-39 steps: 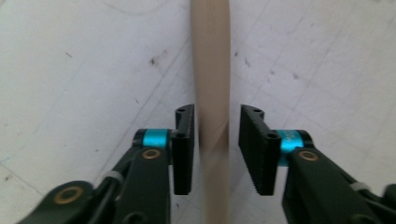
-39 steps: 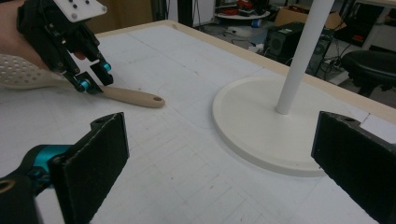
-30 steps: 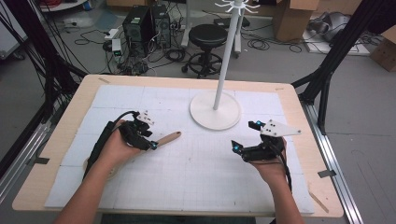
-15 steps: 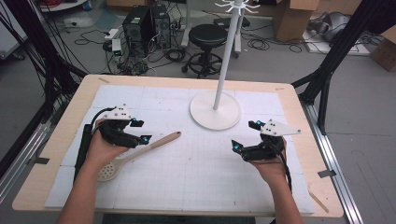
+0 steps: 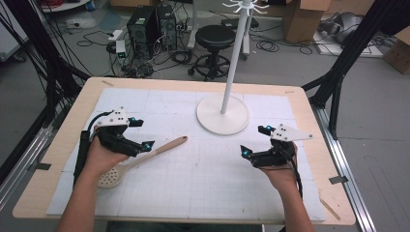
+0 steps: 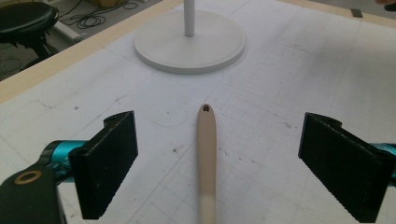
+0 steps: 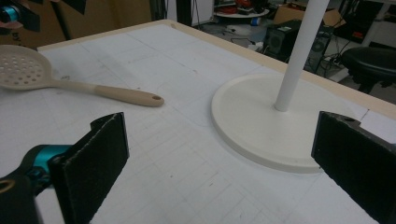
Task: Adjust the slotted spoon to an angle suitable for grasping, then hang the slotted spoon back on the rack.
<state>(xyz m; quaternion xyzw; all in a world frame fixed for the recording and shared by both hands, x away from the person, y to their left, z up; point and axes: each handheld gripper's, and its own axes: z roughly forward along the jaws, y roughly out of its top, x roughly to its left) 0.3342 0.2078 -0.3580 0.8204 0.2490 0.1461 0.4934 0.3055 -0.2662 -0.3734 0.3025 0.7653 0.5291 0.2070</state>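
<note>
The slotted spoon [image 5: 140, 157] lies flat on the table, its handle running up midway between the wide-open fingers [image 6: 109, 161] of the left gripper [image 5: 135, 134], touching neither. It looks light, stiff and smooth, best pinched across the thicker handle. The right gripper view shows its perforated bowl; the right gripper [image 5: 254, 140] also gapes, holding nothing.

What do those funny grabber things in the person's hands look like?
Each hand holds a black grabber. The left gripper and the right gripper both have two flat black jaws with bumpy pads, shiny blue-green metal parts near the jaws, and a grey three-cornered plate on top. A black cable trails back from each one along the arm. The forearms are bare, with no sleeves showing.
</note>
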